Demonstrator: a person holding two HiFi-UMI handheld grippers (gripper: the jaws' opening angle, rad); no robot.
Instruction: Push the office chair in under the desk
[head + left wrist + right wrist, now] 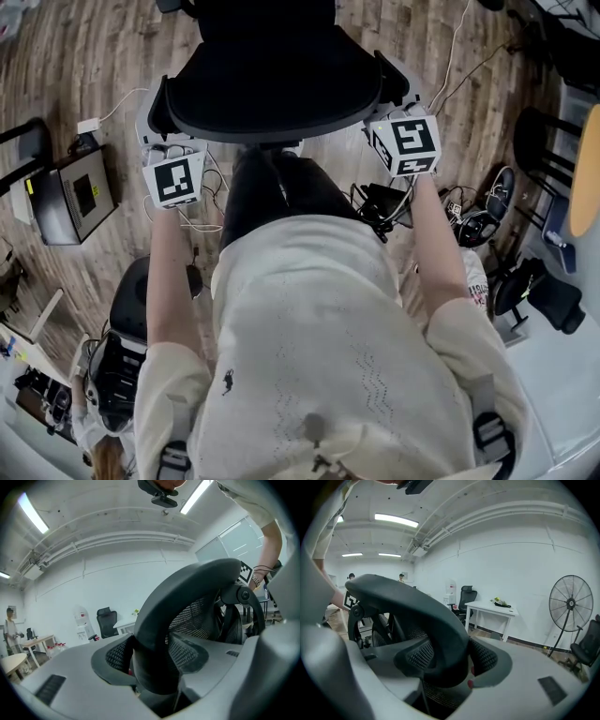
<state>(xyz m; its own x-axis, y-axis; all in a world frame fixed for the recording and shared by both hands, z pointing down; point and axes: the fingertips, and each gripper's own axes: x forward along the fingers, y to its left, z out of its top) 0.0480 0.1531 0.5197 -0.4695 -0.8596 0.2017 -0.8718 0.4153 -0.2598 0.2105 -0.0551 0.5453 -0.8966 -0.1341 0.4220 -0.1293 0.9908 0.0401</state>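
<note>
My left claw [150,667] and right claw [445,663] clamp the chair [272,84] back
Head view shows the wood floor [94,56]; the right gripper view alone shows a fan [571,604] near a white surface [490,606]

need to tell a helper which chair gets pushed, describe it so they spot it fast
On the wood-plank floor, straight in front of the person in the pale shirt, stands a dark mesh-backed office chair. Unlike the black chair beside the white desk, its curved top rim sits between the jaws of the left gripper and the right gripper.
</note>
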